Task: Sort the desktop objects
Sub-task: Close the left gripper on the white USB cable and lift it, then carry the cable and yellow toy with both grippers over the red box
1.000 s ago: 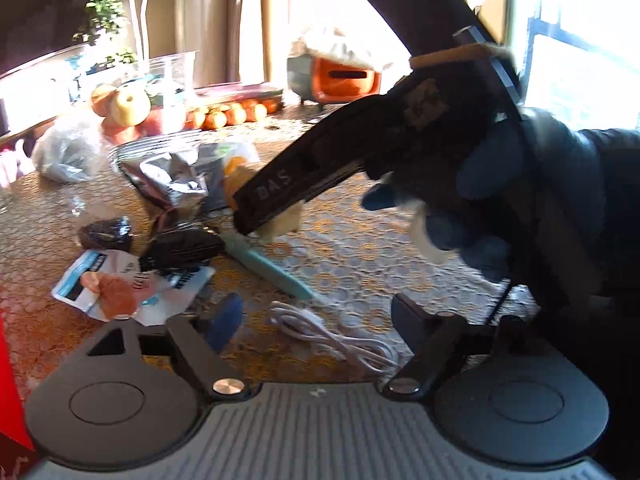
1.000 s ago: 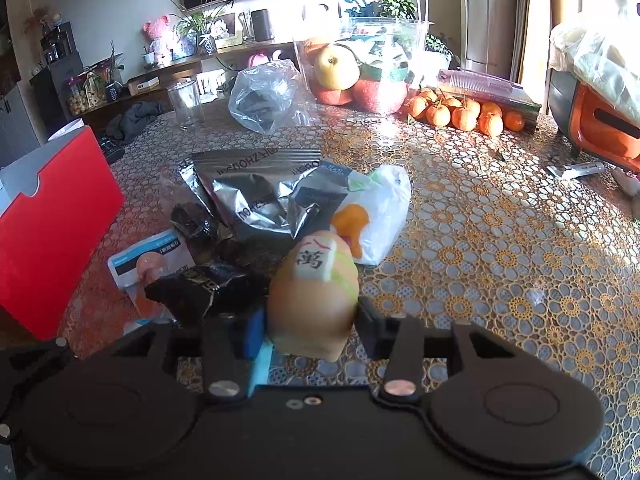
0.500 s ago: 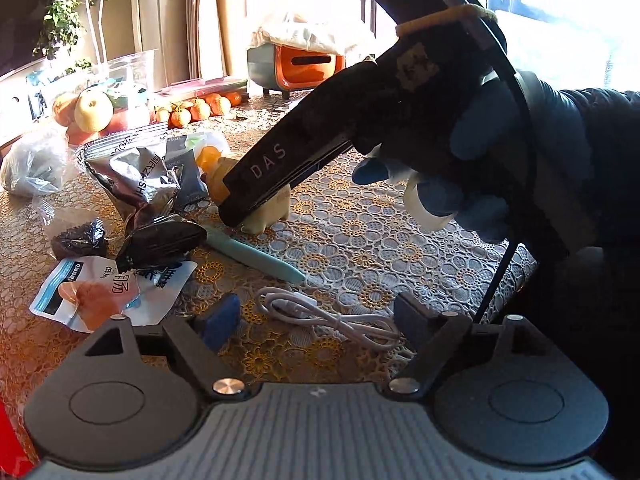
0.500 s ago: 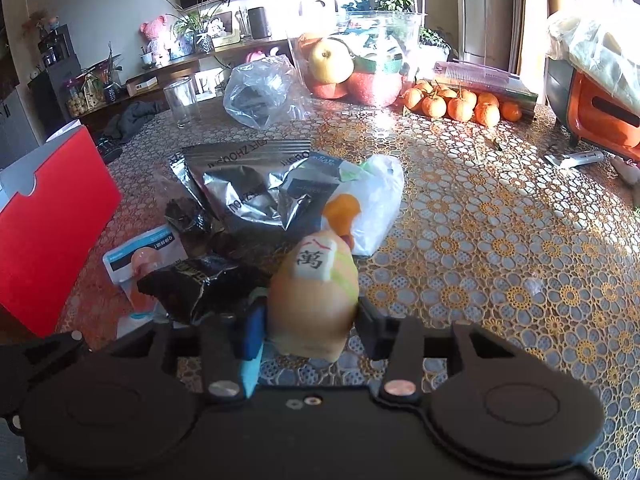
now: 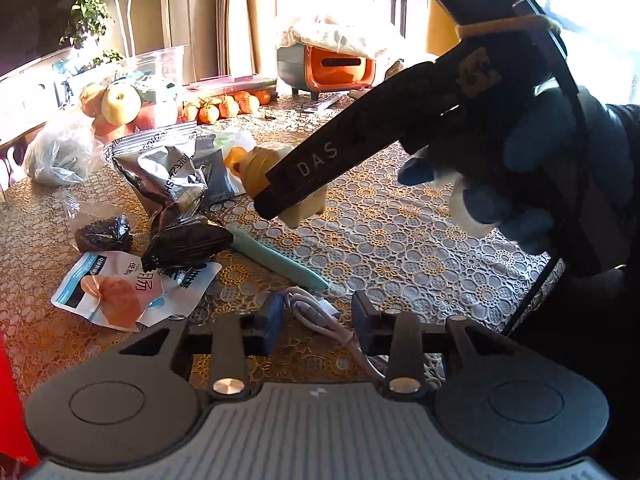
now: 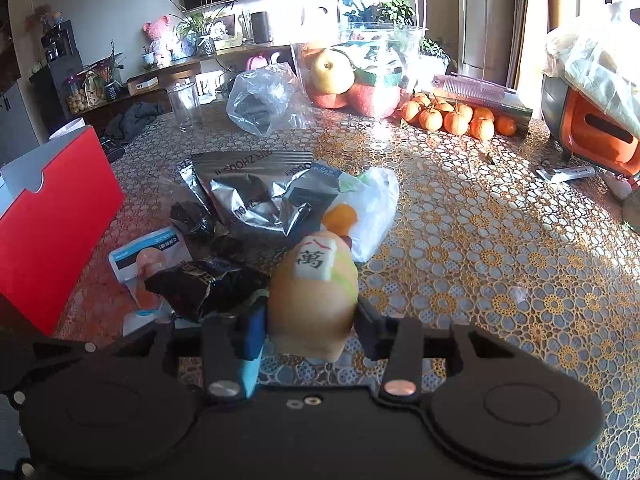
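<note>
A yellow toy (image 6: 312, 304) is clamped in the right tool (image 6: 310, 332), while the left tool (image 5: 316, 320), its jaws just closing, is pinched on a white cable (image 5: 320, 316). Snack packets (image 6: 248, 196) lie ahead on the worktop (image 6: 500, 248), unsorted.

"DAS" on the right gripper (image 5: 304, 184); "萬" on the toy's tile (image 6: 312, 259)

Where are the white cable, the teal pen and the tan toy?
white cable (image 5: 316, 312), left wrist view, coiled middle.
teal pen (image 5: 276, 258), left wrist view, mid-barrel.
tan toy (image 6: 316, 308), right wrist view, its body.
</note>
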A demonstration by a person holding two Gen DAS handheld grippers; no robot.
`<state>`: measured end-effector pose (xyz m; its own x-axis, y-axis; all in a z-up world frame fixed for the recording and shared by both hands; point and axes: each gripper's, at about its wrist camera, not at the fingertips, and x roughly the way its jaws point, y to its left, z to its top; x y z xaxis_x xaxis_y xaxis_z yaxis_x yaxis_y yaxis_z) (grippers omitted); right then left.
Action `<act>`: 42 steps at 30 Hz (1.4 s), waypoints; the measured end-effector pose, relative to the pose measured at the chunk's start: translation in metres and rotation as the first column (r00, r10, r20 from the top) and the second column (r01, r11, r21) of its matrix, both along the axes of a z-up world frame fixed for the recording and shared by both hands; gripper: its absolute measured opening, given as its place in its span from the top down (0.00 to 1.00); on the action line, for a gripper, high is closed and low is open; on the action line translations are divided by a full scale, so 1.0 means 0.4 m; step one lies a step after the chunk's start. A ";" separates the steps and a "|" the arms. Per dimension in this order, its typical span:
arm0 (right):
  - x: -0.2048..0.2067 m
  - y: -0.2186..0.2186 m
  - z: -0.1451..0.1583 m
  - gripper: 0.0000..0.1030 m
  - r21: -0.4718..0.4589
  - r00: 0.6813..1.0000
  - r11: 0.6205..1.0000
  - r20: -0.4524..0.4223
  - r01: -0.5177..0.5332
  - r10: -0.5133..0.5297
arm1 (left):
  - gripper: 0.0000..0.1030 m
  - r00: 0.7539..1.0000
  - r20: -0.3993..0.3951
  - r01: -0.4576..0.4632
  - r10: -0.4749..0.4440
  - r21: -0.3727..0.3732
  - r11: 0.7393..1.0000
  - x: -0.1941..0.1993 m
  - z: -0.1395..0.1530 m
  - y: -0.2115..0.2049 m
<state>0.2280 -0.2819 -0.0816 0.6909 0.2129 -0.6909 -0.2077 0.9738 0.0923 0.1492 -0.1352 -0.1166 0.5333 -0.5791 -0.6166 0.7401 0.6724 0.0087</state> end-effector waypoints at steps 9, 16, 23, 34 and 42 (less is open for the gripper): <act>-0.055 -0.033 0.009 0.57 -0.009 1.000 1.000 -0.015 0.026 -0.027 | 0.75 0.994 -0.061 -0.088 0.087 -0.013 0.996 0.003 0.014 0.008; -0.090 -0.035 0.033 0.57 -0.004 1.000 1.000 0.005 0.016 -0.016 | 0.78 0.987 -0.095 -0.133 0.128 -0.041 0.990 -0.004 0.041 0.018; -0.118 -0.035 0.064 0.57 -0.001 0.999 1.000 0.031 0.009 -0.009 | 0.78 0.980 -0.087 -0.187 0.180 -0.073 0.980 -0.014 0.082 0.036; -0.165 -0.014 0.133 0.57 -0.004 0.996 0.999 0.083 -0.038 0.038 | 0.78 0.963 -0.059 -0.269 0.263 -0.136 0.953 -0.026 0.167 0.083; -0.206 0.026 0.190 0.57 -0.008 0.991 0.996 0.104 -0.084 0.084 | 0.78 0.945 -0.049 -0.326 0.322 -0.159 0.932 -0.051 0.226 0.130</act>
<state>0.1455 -0.2716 -0.0054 0.7388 0.2707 -0.6172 -0.2972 0.9528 0.0621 0.1288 -0.0833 -0.0261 0.6962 -0.4707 -0.5420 0.4806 0.8665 -0.1351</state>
